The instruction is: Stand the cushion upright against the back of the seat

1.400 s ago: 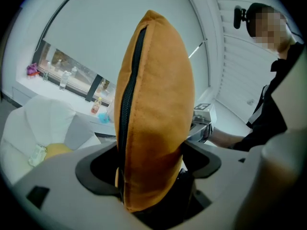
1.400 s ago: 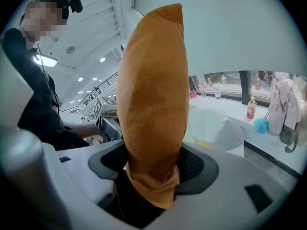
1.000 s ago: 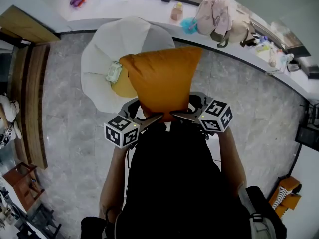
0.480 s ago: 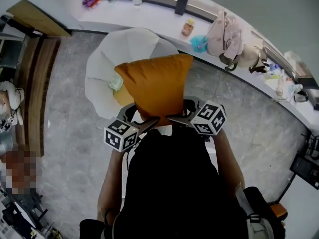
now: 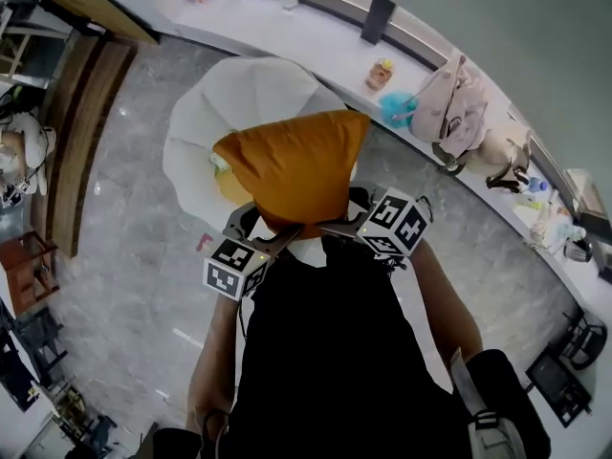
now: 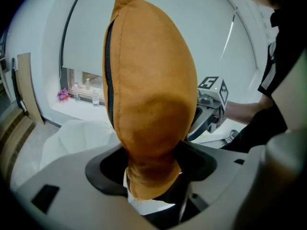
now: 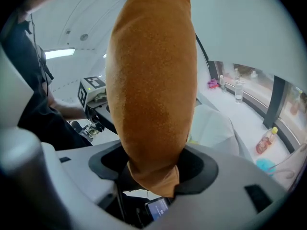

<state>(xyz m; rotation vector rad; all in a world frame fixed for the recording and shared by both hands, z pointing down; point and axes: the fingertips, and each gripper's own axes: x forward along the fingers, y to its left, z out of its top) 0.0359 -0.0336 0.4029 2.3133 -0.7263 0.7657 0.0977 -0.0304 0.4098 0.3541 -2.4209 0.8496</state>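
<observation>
Orange cushion: held in the air, standing on end, over the near part of the white chair; carried only by its two lower corners.
Zip: dark, runs up the cushion's narrow edge that faces the left gripper view.
Left gripper: on the near side of the chair, at the cushion's lower left corner; jaws closing, corner fabric bunched and pinched between them.
Right gripper: just beside the left one, at the other lower corner; jaws clamped on the bunched fabric.
Chair: rounded back on the side away from the person, mostly hidden under the cushion.
Counter: white, curves behind the chair; bottles and bags stand on it.
</observation>
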